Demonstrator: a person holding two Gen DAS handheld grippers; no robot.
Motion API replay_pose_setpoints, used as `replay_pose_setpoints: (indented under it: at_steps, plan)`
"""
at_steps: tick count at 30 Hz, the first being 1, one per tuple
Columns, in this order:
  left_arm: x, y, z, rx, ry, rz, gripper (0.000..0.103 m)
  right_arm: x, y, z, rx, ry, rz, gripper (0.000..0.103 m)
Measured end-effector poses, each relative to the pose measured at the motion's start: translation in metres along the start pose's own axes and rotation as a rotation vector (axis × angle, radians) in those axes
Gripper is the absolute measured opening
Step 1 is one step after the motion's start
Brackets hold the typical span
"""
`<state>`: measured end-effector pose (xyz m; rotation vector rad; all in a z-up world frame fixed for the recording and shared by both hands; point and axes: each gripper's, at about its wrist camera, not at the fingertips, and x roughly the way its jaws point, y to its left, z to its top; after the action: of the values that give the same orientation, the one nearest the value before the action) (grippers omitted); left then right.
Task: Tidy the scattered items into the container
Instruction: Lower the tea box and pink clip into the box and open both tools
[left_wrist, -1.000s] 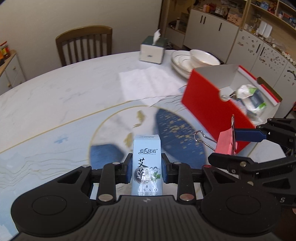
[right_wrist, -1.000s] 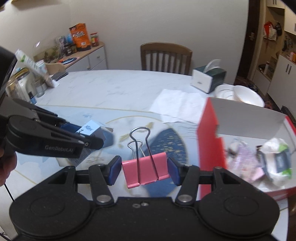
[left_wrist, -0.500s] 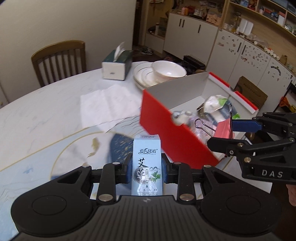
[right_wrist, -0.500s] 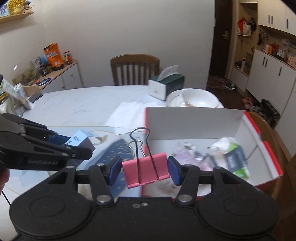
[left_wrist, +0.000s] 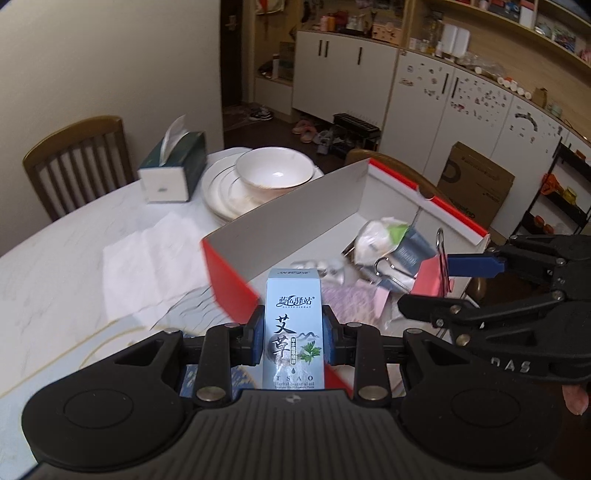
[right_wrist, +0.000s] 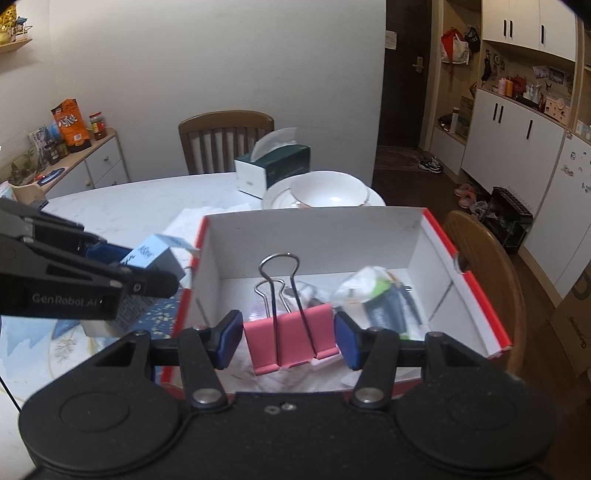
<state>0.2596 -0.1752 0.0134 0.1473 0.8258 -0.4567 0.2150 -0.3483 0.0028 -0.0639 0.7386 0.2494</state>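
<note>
Both hand-held grippers now reach the red box (right_wrist: 484, 295), left (left_wrist: 293, 339) clamping the carton (left_wrist: 294, 332), right (right_wrist: 290, 338) the pink clip (right_wrist: 291, 336).

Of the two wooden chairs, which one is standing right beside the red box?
The chair at the box's right wall; the other chair stands across the table, behind the tissue box.

Carton (left_wrist: 294, 328) between the left gripper's (left_wrist: 293, 338) blue pads: pale blue, dark lettering, green leaf sprig. Binder clip (right_wrist: 291, 338) between the right gripper's (right_wrist: 289, 338) blue pads: pink, silver wire handles. Box (right_wrist: 463, 295) ahead of both: red outside, white inside. Table (left_wrist: 74, 266) to the left: white marble, blue and gold motif. Tissue box (left_wrist: 173, 170) beyond: dark green and white.
</note>
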Motion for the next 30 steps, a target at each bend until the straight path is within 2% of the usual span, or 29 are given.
replay_pose_setpoints:
  at_steps: [13,16,30]
  plan:
    - [0.057,-0.02,0.049,0.093,0.029,-0.006,0.029,0.014,-0.028,-0.006,-0.01,0.027,-0.013,0.053]
    - [0.071,-0.023,0.058,0.12,0.039,-0.029,0.029,0.019,-0.033,-0.006,-0.016,0.031,-0.007,0.053]
    - [0.132,-0.034,0.073,0.224,0.14,-0.039,0.029,0.044,-0.044,-0.009,-0.024,0.102,0.028,0.053]
